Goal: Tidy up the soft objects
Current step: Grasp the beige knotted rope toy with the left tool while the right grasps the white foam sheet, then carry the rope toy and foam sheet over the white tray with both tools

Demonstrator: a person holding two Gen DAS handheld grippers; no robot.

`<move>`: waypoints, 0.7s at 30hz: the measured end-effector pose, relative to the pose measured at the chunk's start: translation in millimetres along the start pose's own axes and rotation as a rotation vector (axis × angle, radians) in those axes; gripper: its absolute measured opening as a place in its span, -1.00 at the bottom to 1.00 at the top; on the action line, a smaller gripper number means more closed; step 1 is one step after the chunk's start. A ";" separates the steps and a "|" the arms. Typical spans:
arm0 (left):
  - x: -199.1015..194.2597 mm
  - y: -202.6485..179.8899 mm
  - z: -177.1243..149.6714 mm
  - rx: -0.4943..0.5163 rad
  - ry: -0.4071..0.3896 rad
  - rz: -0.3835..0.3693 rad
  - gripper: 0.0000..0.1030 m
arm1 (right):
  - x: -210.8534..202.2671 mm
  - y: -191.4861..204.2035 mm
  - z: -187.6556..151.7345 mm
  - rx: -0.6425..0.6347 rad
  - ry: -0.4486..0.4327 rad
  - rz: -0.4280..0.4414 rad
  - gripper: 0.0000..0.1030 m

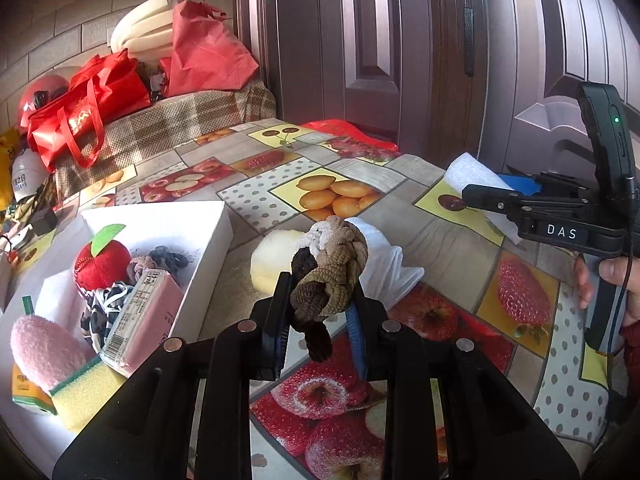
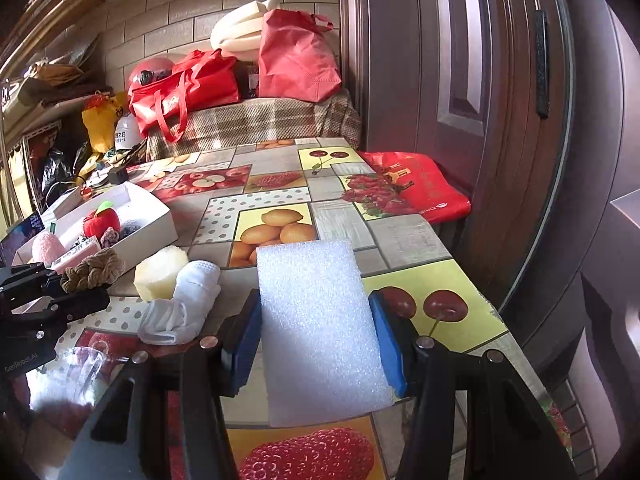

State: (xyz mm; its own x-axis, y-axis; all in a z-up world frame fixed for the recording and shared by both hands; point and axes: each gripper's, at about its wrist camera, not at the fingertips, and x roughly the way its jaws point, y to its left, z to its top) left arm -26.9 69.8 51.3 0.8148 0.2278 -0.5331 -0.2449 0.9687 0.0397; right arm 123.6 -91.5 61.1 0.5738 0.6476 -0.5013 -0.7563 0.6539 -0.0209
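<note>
Knotted brown-and-cream scrunchie (image 1: 330, 268) clamped in my left gripper (image 1: 320, 320), ribbed white foam slab (image 2: 320, 320) pinched flat in my right gripper (image 2: 316, 344) near table's (image 2: 400, 236) right edge.

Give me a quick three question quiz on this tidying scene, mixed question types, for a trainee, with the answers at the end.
1. True or false: the left gripper is shut on the braided brown scrunchie.
2. Multiple choice: what does the right gripper hold between its blue pads? A) a yellow sponge B) the white foam sheet C) a red bag
3. Fill in: the plush red apple lies inside the white ____.

Key: 1 true; 2 B; 3 box.
</note>
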 end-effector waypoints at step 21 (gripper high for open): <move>-47.1 6.0 -11.3 -0.009 -0.236 0.063 -0.53 | -25.7 54.5 0.5 -0.017 -0.174 0.080 0.03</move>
State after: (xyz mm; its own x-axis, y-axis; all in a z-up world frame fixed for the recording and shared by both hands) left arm -72.6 63.8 67.2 0.8978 0.3050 -0.3177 -0.3025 0.9514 0.0585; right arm 67.8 -72.3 73.4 0.5561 0.7562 -0.3449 -0.8060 0.5919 -0.0019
